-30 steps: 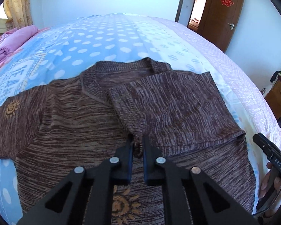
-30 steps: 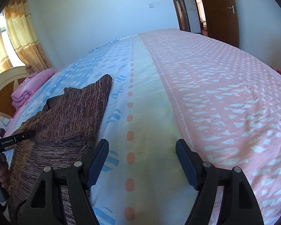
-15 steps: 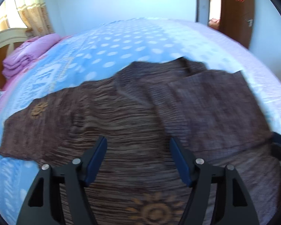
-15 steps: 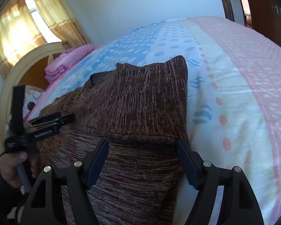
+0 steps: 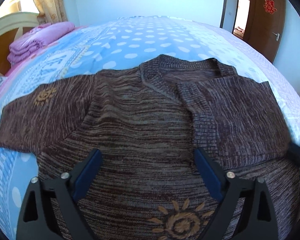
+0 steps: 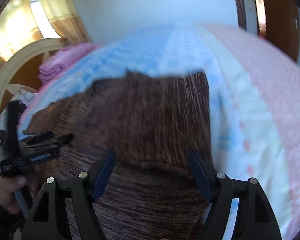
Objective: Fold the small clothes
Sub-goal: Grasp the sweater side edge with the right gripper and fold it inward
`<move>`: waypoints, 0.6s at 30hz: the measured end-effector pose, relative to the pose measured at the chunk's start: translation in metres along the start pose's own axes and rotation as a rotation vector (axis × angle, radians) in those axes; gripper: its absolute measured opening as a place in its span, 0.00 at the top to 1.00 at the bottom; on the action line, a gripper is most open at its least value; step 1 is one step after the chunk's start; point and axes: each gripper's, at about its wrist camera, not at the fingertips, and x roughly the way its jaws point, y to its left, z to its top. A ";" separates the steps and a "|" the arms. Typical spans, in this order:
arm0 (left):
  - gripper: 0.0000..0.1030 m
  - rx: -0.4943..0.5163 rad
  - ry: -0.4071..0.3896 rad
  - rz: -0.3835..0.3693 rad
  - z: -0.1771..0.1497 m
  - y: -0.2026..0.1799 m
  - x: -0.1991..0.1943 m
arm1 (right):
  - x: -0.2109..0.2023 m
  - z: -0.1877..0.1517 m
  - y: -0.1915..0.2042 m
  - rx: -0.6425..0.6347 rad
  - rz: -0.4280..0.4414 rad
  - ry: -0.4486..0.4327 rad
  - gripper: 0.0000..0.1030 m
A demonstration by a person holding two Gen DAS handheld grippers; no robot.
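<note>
A: Folding is partway, I'd judge: the brown sweater (image 5: 142, 132) lies flat on the bed (image 5: 142, 38), filling the middle of the left wrist view, with the sleeve at centre right (image 5: 236, 116) already laid across the chest and the other sleeve (image 5: 40, 112) spread toward centre left.

B: And the claws?

A: The left claw (image 5: 148, 172) hangs wide open over the lower chest, gripping nothing. The right claw (image 6: 152, 172) is just as wide and empty above the folded side, though that view is blurred.

B: So what's next?

A: Probably pinching the spread sleeve's cuff at centre left and carrying it inward to match.

B: Anything in the way?

A: No. The folded pink bedding (image 5: 36, 40) sits upper left, well apart, and the door (image 5: 267, 18) is upper right. The knit looks soft, so it could bunch.
</note>
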 end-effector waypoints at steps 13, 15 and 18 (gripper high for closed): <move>0.03 -0.005 -0.001 -0.013 -0.005 0.002 -0.003 | 0.018 0.019 0.050 -0.053 -0.110 -0.013 0.27; 0.03 -0.009 0.002 -0.023 -0.006 0.004 -0.004 | 0.032 0.009 0.055 -0.070 -0.144 -0.003 0.26; 0.03 -0.014 0.003 -0.033 -0.007 0.005 -0.004 | 0.028 0.003 0.060 -0.071 -0.161 -0.001 0.26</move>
